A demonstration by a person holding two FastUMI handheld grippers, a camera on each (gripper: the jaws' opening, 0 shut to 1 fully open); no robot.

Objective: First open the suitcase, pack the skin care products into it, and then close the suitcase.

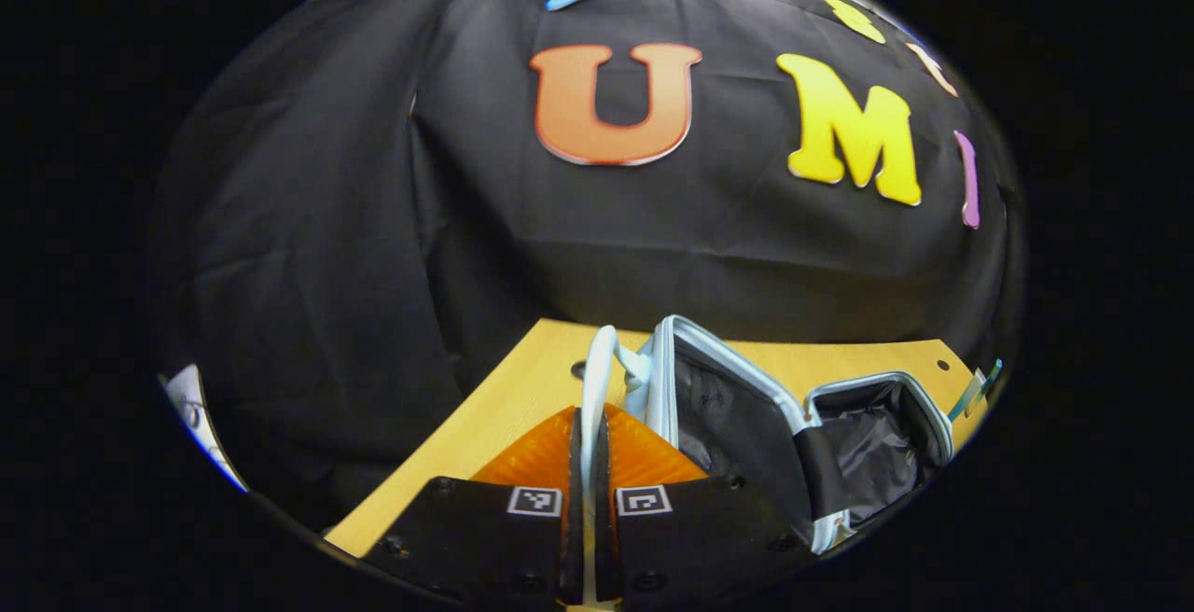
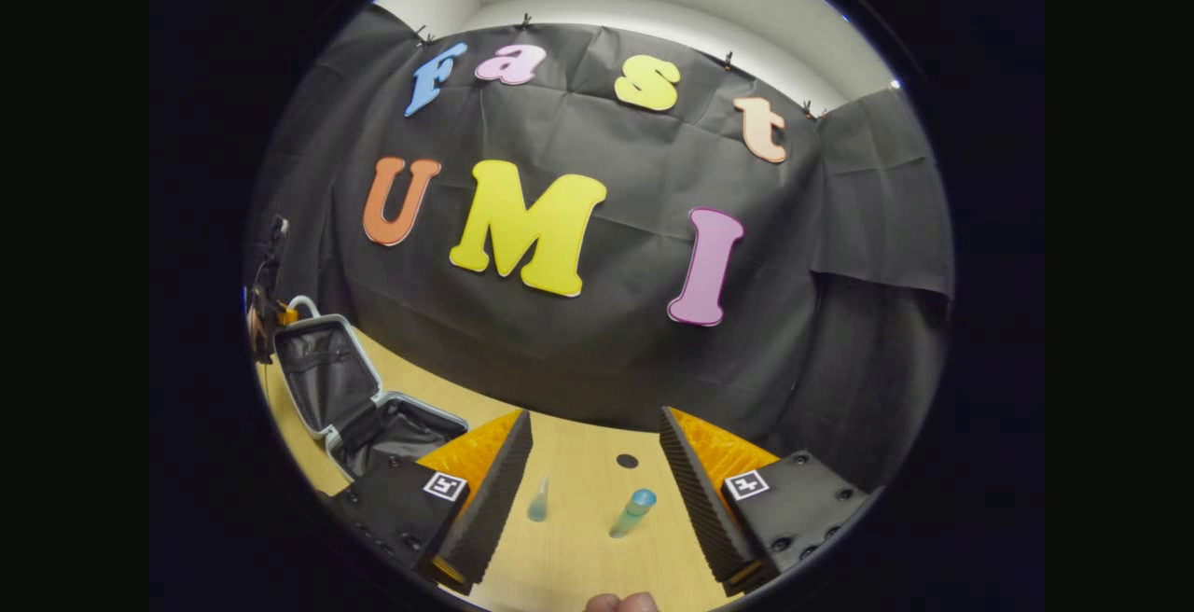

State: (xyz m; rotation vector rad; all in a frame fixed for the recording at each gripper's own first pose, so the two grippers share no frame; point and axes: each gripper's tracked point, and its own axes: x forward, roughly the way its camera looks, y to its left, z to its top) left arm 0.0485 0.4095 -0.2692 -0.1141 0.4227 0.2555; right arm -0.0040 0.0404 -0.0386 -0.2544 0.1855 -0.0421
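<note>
While the left claw (image 1: 590, 463) clenches the white handle (image 1: 597, 379) to prop the pale-blue hard-shell suitcase (image 1: 746, 416) open, the right claw (image 2: 597, 472), released, seemingly lines up the two small clear skin-care bottles (image 2: 632, 511) mid-counter (image 2: 578, 547).

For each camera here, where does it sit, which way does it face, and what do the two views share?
Left gripper view: rides the left gripper, facing the booth wall; its fingers pinch the suitcase handle, lid raised.
Right gripper view: rides the right gripper, facing the wall over the wooden table; open fingers flank two skin care bottles; a fingertip shows at the bottom.
Shared: the open suitcase, table, wall.
</note>
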